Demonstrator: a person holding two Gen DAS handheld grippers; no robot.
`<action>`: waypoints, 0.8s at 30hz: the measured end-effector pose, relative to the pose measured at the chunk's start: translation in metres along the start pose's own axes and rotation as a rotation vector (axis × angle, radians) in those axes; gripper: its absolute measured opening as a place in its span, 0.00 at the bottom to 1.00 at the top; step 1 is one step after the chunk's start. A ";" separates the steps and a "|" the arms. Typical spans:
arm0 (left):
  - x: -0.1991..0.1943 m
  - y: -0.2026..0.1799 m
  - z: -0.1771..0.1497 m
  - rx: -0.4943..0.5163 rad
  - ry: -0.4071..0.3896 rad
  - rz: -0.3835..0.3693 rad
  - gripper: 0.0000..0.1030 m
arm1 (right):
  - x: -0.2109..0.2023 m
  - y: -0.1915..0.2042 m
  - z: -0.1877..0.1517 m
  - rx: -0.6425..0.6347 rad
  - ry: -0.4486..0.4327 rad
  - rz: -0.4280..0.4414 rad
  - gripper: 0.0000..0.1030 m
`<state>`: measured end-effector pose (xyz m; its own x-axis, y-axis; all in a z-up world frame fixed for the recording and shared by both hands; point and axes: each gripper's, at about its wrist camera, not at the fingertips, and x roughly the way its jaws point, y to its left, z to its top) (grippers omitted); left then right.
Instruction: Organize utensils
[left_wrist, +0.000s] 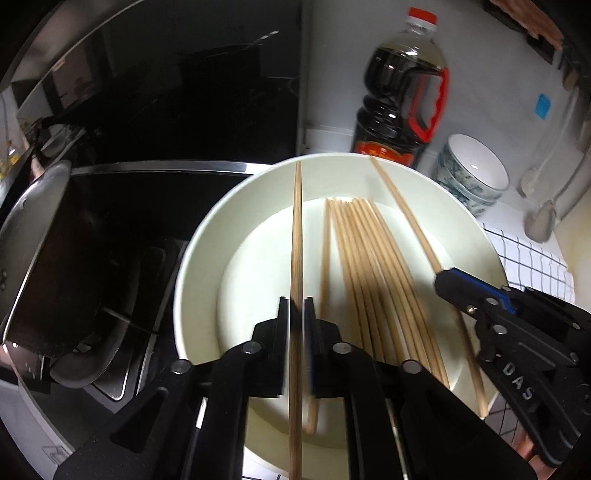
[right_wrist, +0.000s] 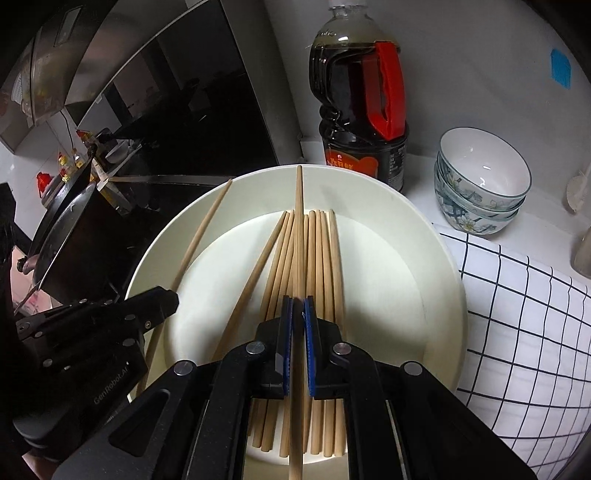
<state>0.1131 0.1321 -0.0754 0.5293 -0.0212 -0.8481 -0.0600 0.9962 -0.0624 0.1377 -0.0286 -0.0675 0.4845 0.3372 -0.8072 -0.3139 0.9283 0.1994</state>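
Left wrist view: the left tongs (left_wrist: 295, 314) hang over the near rim of the white plate (left_wrist: 207, 236), their pads standing just apart with a single chopstick (left_wrist: 296, 236) running between them; the pads do not visibly press on it, so the tongs read as released. A bundle of chopsticks (left_wrist: 369, 266) lies flat in the plate's well, right of that stick. The right tongs (left_wrist: 448, 282) reach in over the plate's right rim, carrying another chopstick (left_wrist: 402, 218) that slants toward the plate's far rim. Behind the plate stands a dark sauce bottle (left_wrist: 391, 110); stacked bowls (left_wrist: 472, 173) sit to the plate's right on the counter (left_wrist: 517, 221). Right wrist view: the right tongs (right_wrist: 298, 325) are clenched on one chopstick (right_wrist: 299, 229), held above the bundle (right_wrist: 321, 266) in the plate (right_wrist: 436, 258). The left tongs (right_wrist: 171, 299) appear at the plate's left rim with their chopstick (right_wrist: 207, 225). A checked cloth (right_wrist: 517, 314) lies right of the plate.
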 end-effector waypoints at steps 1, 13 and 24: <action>-0.002 0.002 0.000 -0.005 -0.004 0.008 0.37 | -0.002 0.000 0.001 -0.004 -0.009 -0.004 0.14; -0.043 0.013 -0.006 -0.046 -0.041 0.076 0.91 | -0.042 -0.012 -0.011 0.022 -0.044 -0.050 0.48; -0.077 0.003 -0.015 -0.048 -0.015 0.078 0.94 | -0.080 -0.002 -0.028 0.029 -0.031 -0.079 0.64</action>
<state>0.0594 0.1358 -0.0180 0.5336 0.0582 -0.8437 -0.1417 0.9897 -0.0214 0.0769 -0.0620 -0.0194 0.5319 0.2674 -0.8035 -0.2501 0.9561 0.1527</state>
